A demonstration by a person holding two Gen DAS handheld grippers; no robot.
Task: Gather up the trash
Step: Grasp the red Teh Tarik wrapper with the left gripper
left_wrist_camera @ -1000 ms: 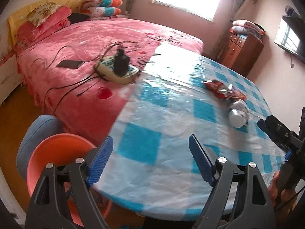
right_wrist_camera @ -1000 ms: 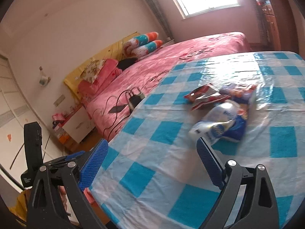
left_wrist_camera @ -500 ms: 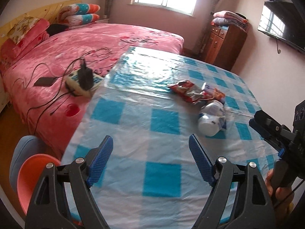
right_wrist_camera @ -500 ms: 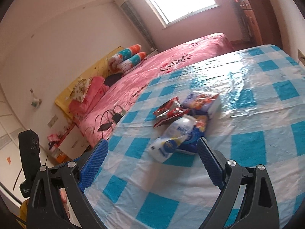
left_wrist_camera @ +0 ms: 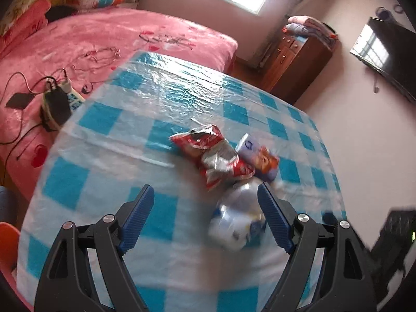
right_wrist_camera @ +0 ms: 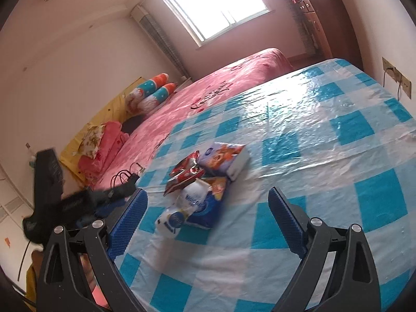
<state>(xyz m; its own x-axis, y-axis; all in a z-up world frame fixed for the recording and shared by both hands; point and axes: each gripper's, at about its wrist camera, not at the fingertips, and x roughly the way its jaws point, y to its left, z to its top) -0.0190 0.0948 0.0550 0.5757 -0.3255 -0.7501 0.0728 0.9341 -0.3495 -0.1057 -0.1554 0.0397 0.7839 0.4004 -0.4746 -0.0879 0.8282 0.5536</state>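
Trash is lying heaped mid-bench (left_wrist_camera: 109, 156): red wrapper (left_wrist_camera: 212, 153), box (right_wrist_camera: 228, 157), white bag (left_wrist_camera: 238, 218). Left hand-held gripper (left_wrist_camera: 205, 215) & right hand-held gripper (right_wrist_camera: 208, 221) are both gaping apart, holding nothing. Risk: the bag, prob. slick, is slipping out, or fingers are snagging the plastic cover.

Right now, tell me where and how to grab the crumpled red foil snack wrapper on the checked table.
Grip the crumpled red foil snack wrapper at its raised, torn-open end, which points toward the pink bed. Approach from that free side with the left gripper, jaws open; the opposite end lies against the small printed box and white plastic bag.
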